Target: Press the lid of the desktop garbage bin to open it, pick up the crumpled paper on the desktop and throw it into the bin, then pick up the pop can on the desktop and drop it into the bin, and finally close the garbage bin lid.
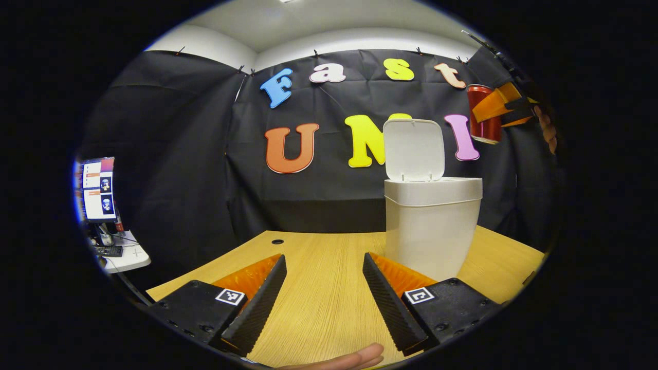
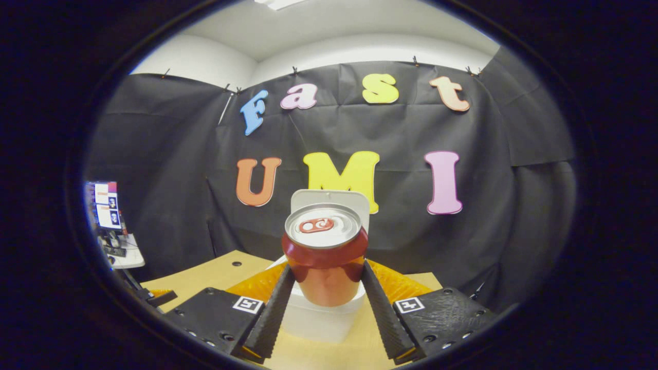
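Observation:
A white desktop bin (image 1: 433, 234) stands on the wooden desk (image 1: 318, 288) with its lid (image 1: 414, 149) flipped up. My left gripper (image 1: 324, 290) hovers low over the desk, open and empty, left of the bin. In the left gripper view the red pop can (image 1: 483, 114) hangs high, right of the lid, held by my right gripper (image 1: 501, 105). In the right gripper view that gripper (image 2: 325, 293) is shut on the upright can (image 2: 325, 257), silver top showing. The bin (image 2: 318, 316) sits below and behind the can, its raised lid (image 2: 330, 198) just beyond.
A side table with a monitor (image 1: 98, 189) and keyboard stands off the desk's left edge. A small round hole (image 1: 277, 241) marks the desk's far side. A fingertip (image 1: 354, 357) shows at the bottom of the left gripper view.

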